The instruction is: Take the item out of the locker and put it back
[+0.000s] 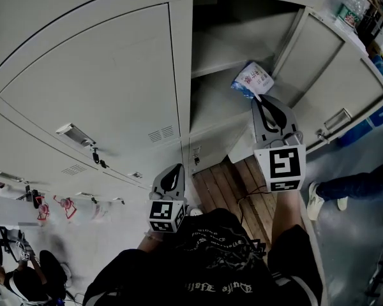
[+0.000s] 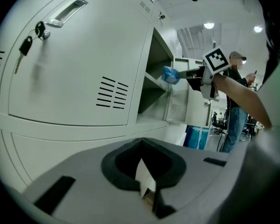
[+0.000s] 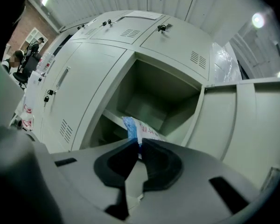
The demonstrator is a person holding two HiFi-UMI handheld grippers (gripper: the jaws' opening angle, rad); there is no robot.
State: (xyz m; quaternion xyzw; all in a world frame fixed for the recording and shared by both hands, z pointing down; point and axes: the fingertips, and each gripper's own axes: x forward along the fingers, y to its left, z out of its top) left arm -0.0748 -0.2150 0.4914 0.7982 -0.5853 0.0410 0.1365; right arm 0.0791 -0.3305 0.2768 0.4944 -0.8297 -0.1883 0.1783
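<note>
As one locker (image 1: 225, 55) stands open, the right hand-held gripper (image 1: 260, 101) pinches one packet (image 1: 253, 80).

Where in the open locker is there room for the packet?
The shelf looks bare, left of the open door. The floor below it looks bare too. Only the front is crowded: the packet in the right gripper.

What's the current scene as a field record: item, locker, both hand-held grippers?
item: blue-and-white packet, pinched by one edge
right hand-held gripper: shut on the packet, at the open compartment's mouth
left hand-held gripper: jaws together, empty, low beside the closed door
locker compartment: open, shelf inside, open door swung to the right
packet resting on shelf: cannot tell
</note>
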